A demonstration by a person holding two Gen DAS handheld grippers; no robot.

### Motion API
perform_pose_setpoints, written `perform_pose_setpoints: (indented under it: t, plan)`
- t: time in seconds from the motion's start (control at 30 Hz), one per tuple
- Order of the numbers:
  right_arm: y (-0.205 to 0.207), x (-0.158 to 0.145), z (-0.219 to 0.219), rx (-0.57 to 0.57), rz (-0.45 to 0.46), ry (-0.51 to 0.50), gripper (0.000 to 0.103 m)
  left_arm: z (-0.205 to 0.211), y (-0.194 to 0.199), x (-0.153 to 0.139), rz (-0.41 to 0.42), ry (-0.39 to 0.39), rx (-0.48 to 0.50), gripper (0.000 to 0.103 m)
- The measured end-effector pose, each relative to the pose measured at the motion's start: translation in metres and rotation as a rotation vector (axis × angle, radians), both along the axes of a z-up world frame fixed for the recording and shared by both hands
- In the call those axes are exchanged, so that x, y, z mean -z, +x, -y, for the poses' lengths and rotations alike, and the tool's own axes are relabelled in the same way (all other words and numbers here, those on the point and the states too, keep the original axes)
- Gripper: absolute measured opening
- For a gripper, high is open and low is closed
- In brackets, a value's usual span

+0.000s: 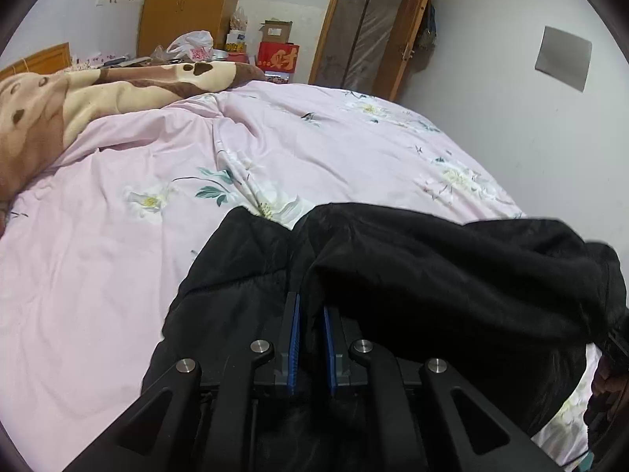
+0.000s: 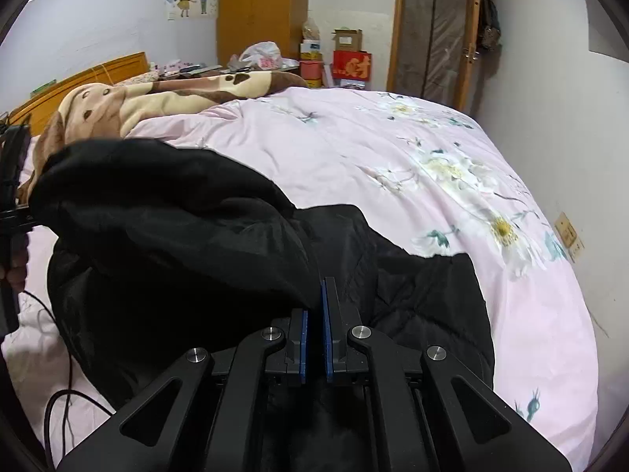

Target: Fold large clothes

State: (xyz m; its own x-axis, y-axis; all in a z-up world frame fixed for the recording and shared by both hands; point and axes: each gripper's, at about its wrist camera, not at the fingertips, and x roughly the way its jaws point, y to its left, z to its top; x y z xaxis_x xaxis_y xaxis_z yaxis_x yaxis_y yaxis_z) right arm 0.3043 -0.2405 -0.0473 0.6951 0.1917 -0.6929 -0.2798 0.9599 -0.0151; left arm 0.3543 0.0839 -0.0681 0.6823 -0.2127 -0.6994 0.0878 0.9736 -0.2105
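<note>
A large black padded jacket (image 1: 412, 275) lies on the pink floral bed cover (image 1: 118, 255). My left gripper (image 1: 311, 303) is shut on a fold of the jacket and holds it lifted; cloth fills the gap between the blue pads (image 1: 294, 338). In the right wrist view the jacket (image 2: 177, 236) spreads across the lower left. My right gripper (image 2: 314, 299) is shut on the jacket's edge, and fabric drapes over the left finger. The left gripper's body shows at the far left edge of the right wrist view (image 2: 11, 181).
A brown and cream blanket (image 1: 78, 90) is bunched at the head of the bed. A wardrobe (image 1: 184, 4), boxes (image 1: 277, 55) and a door (image 1: 365, 27) stand beyond the bed. A white wall (image 2: 570, 118) runs along the right side. A black cable (image 2: 67, 358) lies on the cover.
</note>
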Motion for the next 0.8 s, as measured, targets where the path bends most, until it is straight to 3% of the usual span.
perform_pose_setpoints:
  t: [0.13,0.33,0.43,0.5,0.6,0.67,0.8]
  plan:
    - [-0.008,0.004,0.002,0.054,0.026,-0.009,0.006,-0.018,-0.014,-0.002,-0.028,-0.052,-0.033,0.012]
    - [-0.026,-0.008,0.003,0.098,0.026,-0.016,0.010,-0.037,-0.037,-0.045,0.039,-0.010,-0.054,0.015]
    - [-0.030,-0.028,0.011,0.161,0.042,0.022,0.014,-0.028,-0.027,-0.068,0.079,-0.013,-0.013,0.044]
    - [-0.030,-0.049,0.004,0.184,0.103,0.035,0.014,-0.013,-0.011,-0.083,0.089,-0.035,0.036,0.054]
    - [-0.015,-0.075,-0.020,0.118,0.137,0.117,0.029,0.013,0.010,-0.092,0.101,-0.029,0.066,0.054]
    - [0.002,-0.081,-0.041,0.070,0.116,0.161,0.049,0.034,0.026,-0.088,0.031,-0.043,0.080,0.054]
    - [0.026,-0.062,-0.078,-0.022,0.001,0.220,0.051,0.064,0.030,-0.065,-0.018,-0.054,0.127,0.054]
